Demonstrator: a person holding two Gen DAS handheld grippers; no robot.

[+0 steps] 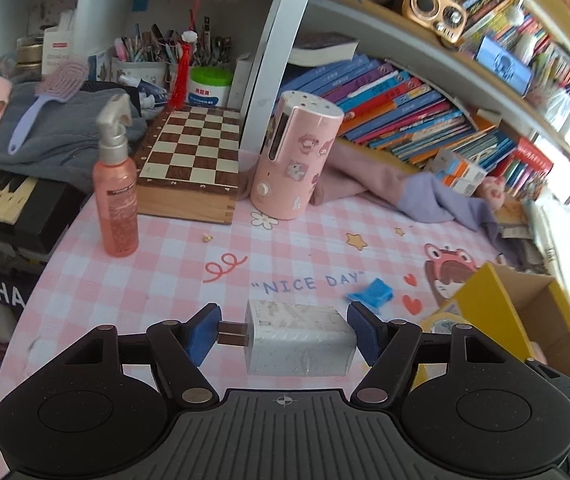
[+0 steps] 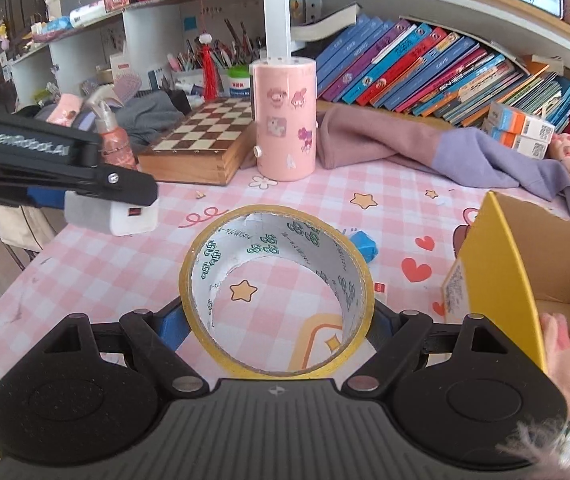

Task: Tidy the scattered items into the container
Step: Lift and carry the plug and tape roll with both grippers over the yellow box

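White, speckled plastic wall charger point(image 1: 301, 338), prongs toward the left pad, is pinched end to end by the left gripper point(image 1: 283, 336) and held above the pink checked tablecloth point(image 1: 165, 272); the yellow cardboard box point(image 1: 497, 300) stands open at right, a small blue scrap point(image 1: 371, 292) lying loose near it.

Right wrist view: the right gripper point(image 2: 277, 320) clamps a yellow roll of packing tape point(image 2: 277, 292) across its outer rim, clear of the cloth, with the box just to its right. Step in hand, by judgement: carrying both items. Next, each must travel over the box opening before its jaws spread.
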